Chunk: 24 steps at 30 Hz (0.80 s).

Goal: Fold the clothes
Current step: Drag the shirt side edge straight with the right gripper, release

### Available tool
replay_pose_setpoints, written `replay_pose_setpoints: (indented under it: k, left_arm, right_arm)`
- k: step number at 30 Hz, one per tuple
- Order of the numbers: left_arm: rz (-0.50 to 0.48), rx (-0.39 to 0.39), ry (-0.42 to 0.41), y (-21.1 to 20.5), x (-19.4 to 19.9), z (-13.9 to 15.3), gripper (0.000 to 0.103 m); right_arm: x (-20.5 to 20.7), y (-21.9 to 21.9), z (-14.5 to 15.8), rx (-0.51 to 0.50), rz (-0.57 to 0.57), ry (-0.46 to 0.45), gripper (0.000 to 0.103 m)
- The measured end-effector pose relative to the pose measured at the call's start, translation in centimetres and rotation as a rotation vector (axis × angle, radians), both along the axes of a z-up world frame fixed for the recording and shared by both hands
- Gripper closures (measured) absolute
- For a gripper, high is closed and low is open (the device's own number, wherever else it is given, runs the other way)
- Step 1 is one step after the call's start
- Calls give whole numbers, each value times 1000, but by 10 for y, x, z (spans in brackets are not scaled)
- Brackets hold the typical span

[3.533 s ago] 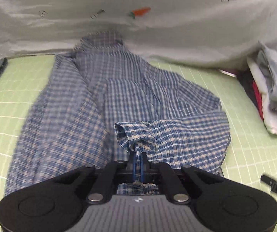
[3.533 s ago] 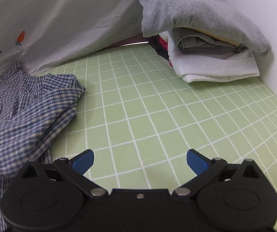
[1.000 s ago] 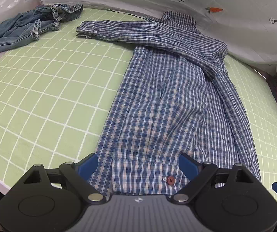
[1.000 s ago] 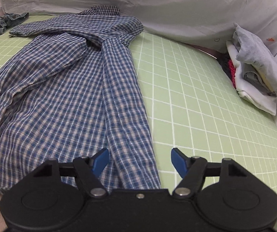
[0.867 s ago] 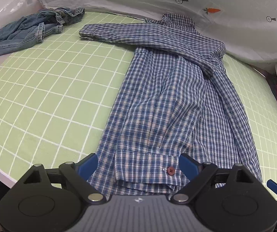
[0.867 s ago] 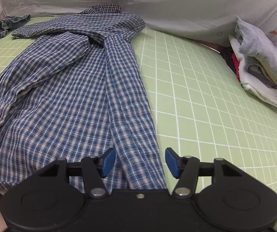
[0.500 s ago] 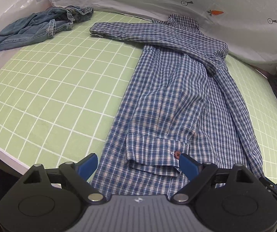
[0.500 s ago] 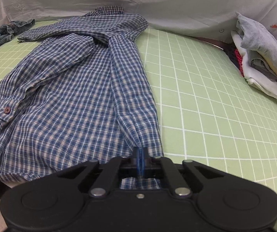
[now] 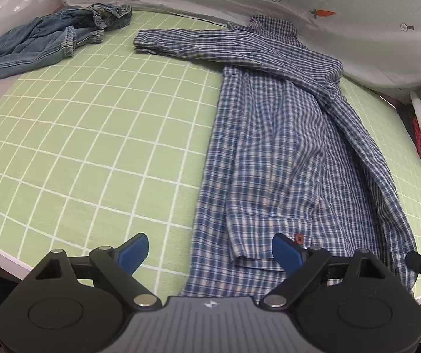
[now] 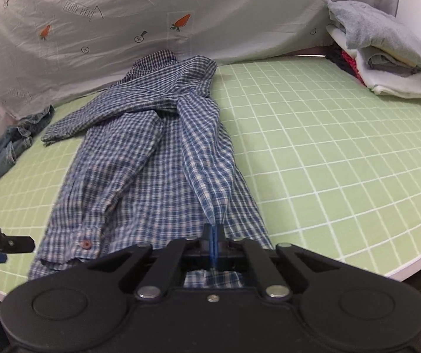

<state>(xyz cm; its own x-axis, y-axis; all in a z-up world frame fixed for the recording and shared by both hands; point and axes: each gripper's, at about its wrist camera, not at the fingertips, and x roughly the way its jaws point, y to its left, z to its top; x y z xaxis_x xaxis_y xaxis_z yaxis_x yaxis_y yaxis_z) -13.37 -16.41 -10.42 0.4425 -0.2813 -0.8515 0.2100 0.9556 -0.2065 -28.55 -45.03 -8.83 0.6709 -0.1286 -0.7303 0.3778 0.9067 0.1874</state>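
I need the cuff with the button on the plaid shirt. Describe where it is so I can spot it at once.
Start at the green grid mat and find the blue plaid shirt lying lengthwise on it. Follow the sleeve folded down over the body to the near hem: the cuff ends there, by the open left tool. It alone carries a small red button.

I count: plaid shirt [image 9: 284, 147] 1, centre of frame | denim garment [image 9: 39, 44] 1, upper left | stack of folded clothes [image 10: 384, 56] 1, upper right, number of pieces inside I cannot tell | grippers 2 | red button [image 9: 298, 238] 1 | green grid mat [image 9: 92, 147] 1
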Motion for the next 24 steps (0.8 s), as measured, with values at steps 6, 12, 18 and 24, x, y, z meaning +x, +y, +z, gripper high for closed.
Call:
replay_pose_setpoints:
  k: [6, 12, 18, 24]
  left_arm:
    - [-21, 16, -9, 26, 18, 1, 12]
    - [-34, 43, -13, 49, 34, -2, 12]
    - [-31, 54, 15, 61, 47, -11, 12]
    - [-54, 33, 22, 51, 58, -13, 12]
  right_arm:
    - [12, 27, -2, 143, -27, -50, 102]
    - [30, 46, -31, 237, -70, -11, 102]
    - [40, 59, -63, 268, -106, 86, 95]
    - [45, 65, -56, 261, -75, 81, 64]
